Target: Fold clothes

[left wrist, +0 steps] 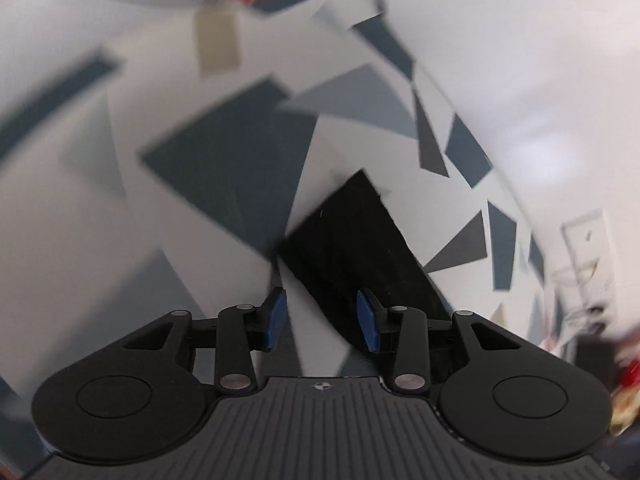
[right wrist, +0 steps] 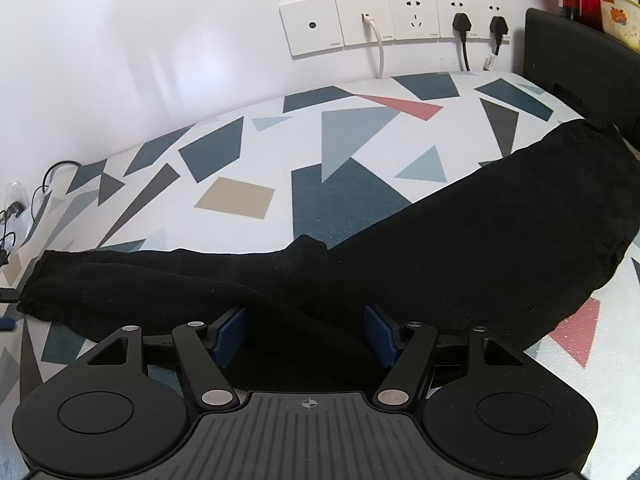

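Left tool (left wrist: 322, 318) spread wide, black garment (left wrist: 356, 248) ahead, patterned cloth (left wrist: 224, 160)

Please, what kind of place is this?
Probably a room in a home: a table with a patterned cloth stands against a white wall with power sockets, and black trousers lie on it.

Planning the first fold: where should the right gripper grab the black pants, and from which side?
Take the black pants at the near edge of the leg, just ahead of the right gripper. Come in low from the near side: the cloth lies flat on the patterned sheet, and the open jaws already straddle that edge.
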`<state>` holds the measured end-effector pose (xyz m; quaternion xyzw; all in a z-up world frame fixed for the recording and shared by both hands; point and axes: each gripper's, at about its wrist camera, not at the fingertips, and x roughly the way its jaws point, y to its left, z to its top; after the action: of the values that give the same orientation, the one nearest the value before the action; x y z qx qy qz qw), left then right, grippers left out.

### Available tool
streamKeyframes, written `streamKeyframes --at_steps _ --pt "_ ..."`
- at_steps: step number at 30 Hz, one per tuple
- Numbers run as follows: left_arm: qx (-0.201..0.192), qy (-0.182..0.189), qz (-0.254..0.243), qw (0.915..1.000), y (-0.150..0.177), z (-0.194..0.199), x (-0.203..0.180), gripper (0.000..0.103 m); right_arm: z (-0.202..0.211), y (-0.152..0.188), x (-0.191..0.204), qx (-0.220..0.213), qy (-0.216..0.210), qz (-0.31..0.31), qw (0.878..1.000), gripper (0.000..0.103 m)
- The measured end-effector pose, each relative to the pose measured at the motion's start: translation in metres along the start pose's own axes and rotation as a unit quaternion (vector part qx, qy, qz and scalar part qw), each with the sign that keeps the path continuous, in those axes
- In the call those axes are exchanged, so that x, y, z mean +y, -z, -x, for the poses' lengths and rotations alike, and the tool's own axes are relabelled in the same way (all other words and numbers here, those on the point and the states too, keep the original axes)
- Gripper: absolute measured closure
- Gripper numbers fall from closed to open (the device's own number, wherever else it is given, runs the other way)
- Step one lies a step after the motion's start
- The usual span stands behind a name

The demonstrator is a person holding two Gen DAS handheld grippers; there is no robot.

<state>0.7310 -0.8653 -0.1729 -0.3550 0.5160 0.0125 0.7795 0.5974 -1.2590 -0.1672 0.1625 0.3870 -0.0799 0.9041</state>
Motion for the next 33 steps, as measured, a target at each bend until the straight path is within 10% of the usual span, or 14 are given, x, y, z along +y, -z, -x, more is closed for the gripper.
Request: streamKeyframes --at_steps 7,8,10,23,33 --pt "-0.033 -0.001 -0.024 0.9992 0.000 -0.011 -0.018 0.050 0.000 -0.003 0.005 0.002 -0.006 0.008 1.000 0.042" --pt "-0.038 -0.003 -0.032 0.9988 0.001 -0.013 -0.021 0.091 0.001 -0.003 0.005 0.002 -0.005 0.007 1.000 0.042" --pt "-0.042 -0.009 -0.038 0.9983 0.001 -0.019 -0.022 0.099 0.001 -0.002 0.003 0.003 -0.002 0.003 1.000 0.041" --pt "-0.176 -0.099 -0.002 0.9794 -0.010 0.052 0.027 0.099 0.018 0.006 0.035 -0.004 -0.044 0.089 0.995 0.041" --pt "-0.154 -0.110 0.048 0.9808 0.020 0.064 0.090 0.098 -0.007 -0.003 0.083 -0.019 -0.077 0.112 0.991 0.041"
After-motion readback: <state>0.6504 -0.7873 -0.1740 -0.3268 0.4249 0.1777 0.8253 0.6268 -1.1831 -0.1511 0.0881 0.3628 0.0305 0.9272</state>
